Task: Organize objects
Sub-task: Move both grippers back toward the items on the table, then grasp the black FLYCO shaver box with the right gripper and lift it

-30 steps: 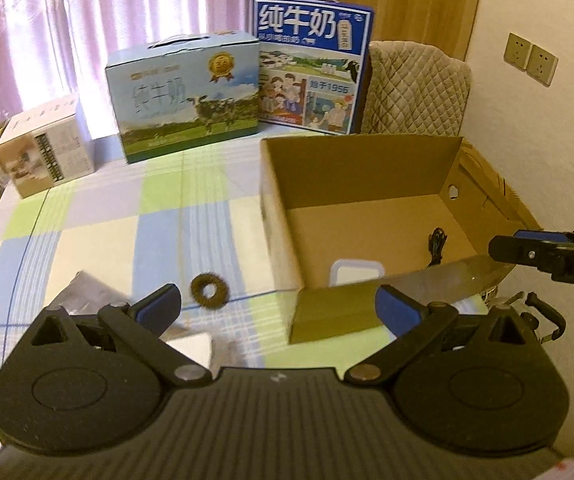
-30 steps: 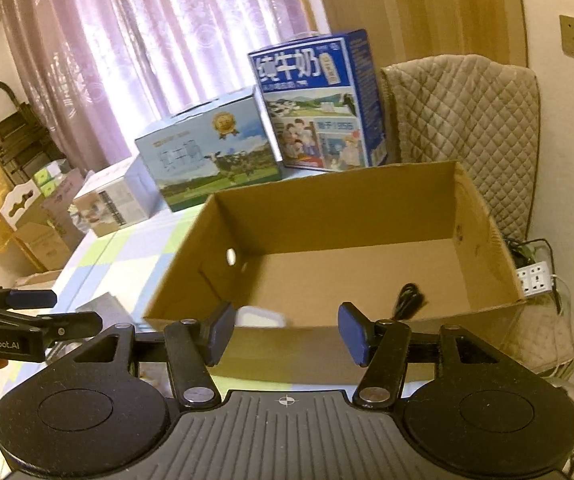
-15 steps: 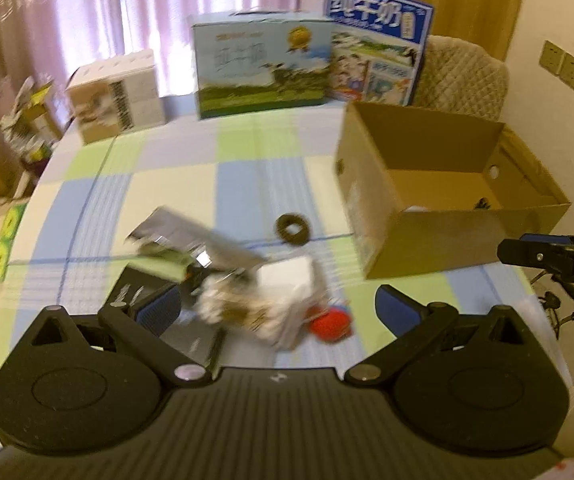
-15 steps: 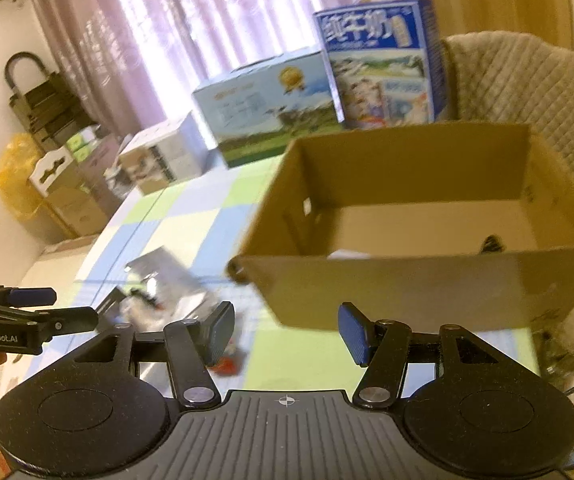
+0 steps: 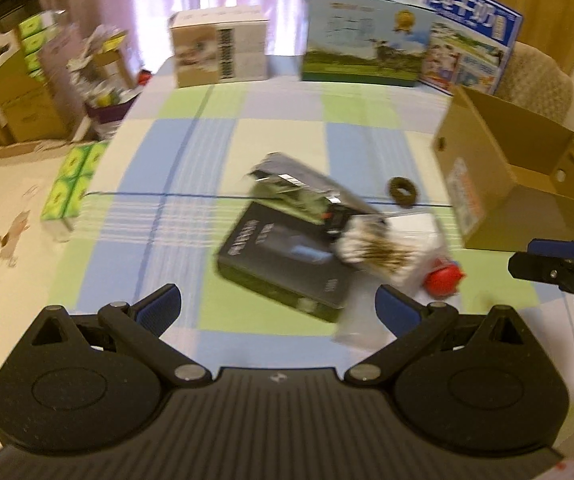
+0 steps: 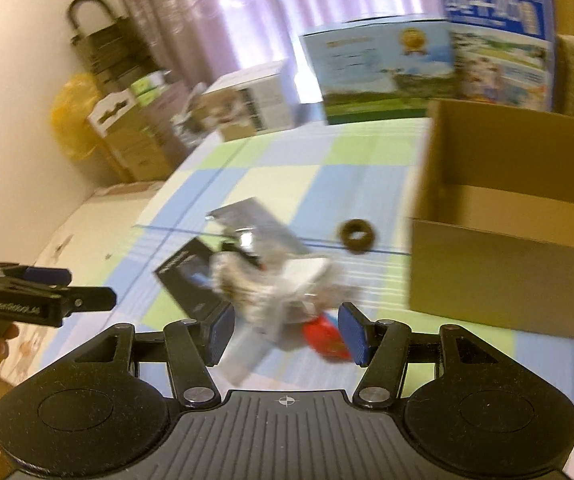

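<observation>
A heap of loose objects lies on the checked tablecloth: a black flat box (image 5: 283, 264) (image 6: 191, 276), a silvery packet (image 5: 299, 178) (image 6: 253, 222), a white crumpled bundle (image 5: 379, 246) (image 6: 263, 284), a red round object (image 5: 443, 278) (image 6: 325, 338) and a brown ring (image 5: 402, 191) (image 6: 357, 234). An open cardboard box (image 5: 487, 184) (image 6: 503, 280) stands to the right of them. My left gripper (image 5: 277, 306) is open and empty, short of the black box. My right gripper (image 6: 285, 328) is open just before the bundle and red object.
Milk cartons (image 5: 363, 52) (image 6: 383, 72) and a small white box (image 5: 221, 52) line the far table edge. Stacked boxes (image 5: 11, 92) and a yellow bag (image 6: 73, 116) stand on the floor to the left. A quilted chair (image 5: 539, 80) is behind the cardboard box.
Both grippers have pulled back and swung left, away from the cardboard box toward the heap of objects. Both stay open and empty.
</observation>
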Demonstrator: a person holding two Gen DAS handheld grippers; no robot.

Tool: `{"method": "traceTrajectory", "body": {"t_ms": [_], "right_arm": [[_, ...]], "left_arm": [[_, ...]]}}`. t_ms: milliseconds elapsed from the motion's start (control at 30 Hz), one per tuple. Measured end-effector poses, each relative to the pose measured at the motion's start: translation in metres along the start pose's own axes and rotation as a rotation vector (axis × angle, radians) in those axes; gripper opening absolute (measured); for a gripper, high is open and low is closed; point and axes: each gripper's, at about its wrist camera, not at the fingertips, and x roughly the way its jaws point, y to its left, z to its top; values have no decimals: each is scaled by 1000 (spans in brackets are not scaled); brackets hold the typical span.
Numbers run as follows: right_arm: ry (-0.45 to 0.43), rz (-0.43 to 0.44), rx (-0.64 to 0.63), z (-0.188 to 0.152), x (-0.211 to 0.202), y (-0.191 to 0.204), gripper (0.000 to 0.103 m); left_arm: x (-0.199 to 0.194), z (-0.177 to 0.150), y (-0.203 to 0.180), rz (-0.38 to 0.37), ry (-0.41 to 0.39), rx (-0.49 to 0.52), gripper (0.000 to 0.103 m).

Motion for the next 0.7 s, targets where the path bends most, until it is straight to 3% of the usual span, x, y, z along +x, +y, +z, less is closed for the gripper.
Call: {"method": "traceTrajectory", "body": {"t_ms": [300,333,400,467,700], "right_arm": [[38,99,-167,22,69,52,56],[46,106,-190,26,78,57,57],[61,127,-248,31,96,67,74],[66,140,-305,36,113,75,82],[182,161,-503,44,176,98,85]], "left_arm": [[12,-4,59,70,26,-81,102],[15,-4,66,80,31,-89,102],[21,-3,79,100,40,-104,102],[28,-2,93,121,51,-122,102],[49,-1,127,159,90,-170,102]]}}
